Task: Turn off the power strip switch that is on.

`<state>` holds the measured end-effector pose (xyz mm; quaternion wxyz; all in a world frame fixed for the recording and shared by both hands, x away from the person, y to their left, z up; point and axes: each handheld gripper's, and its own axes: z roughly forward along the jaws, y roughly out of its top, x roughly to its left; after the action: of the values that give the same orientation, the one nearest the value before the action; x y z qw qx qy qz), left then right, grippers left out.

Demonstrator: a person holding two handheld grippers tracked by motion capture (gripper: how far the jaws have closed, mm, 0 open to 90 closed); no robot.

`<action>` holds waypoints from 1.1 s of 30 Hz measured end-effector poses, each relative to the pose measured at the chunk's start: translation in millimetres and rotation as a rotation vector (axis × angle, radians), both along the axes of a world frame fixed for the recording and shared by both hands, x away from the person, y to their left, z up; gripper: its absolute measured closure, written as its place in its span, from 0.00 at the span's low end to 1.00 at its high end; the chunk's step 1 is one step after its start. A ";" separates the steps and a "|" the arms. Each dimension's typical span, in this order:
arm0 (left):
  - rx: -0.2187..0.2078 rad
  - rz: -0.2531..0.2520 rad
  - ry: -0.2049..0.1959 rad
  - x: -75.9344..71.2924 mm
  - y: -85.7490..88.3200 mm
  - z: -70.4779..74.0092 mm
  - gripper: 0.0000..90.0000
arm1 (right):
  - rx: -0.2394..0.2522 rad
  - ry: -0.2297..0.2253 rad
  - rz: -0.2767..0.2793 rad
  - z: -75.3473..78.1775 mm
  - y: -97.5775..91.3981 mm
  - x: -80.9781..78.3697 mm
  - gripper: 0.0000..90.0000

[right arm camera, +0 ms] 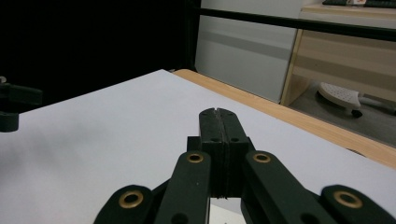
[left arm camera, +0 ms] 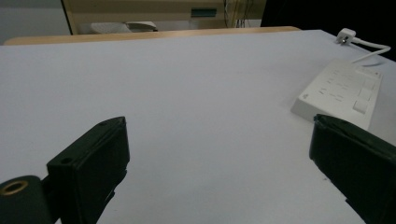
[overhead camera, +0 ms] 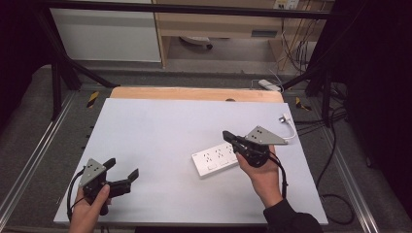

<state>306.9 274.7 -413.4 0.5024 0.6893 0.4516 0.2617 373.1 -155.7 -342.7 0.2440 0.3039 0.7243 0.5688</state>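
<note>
White table carries one power strip (its single cord and plug trail off beyond it). Two grippers flank the strip: the right gripper, jaws pressed together on nothing, hovers just over its far end, while the left gripper sits well apart, jaws spread wide.

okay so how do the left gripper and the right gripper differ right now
The left gripper has its jaws spread wide with nothing between them; the right gripper has its jaws pressed together, also on nothing. The left gripper hovers over bare table near the front edge; the right gripper is over the white power strip. Both are black, hand-held, with a grey plate on top.
</note>
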 end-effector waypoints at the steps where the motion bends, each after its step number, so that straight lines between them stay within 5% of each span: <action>1: 0.005 -0.003 -0.004 -0.2 -0.5 0.3 0.06 | 0.000 0.000 0.000 0.0 0.0 0.0 1.00; 33: 0.019 -0.025 0.025 1.1 -4.0 -2.3 0.06 | -0.063 0.070 0.091 -23.8 29.6 -0.1 1.00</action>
<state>308.0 270.7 -415.6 0.4933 0.7030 0.4466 0.2511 373.0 -126.0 -366.5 0.2017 0.2826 0.7630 0.5452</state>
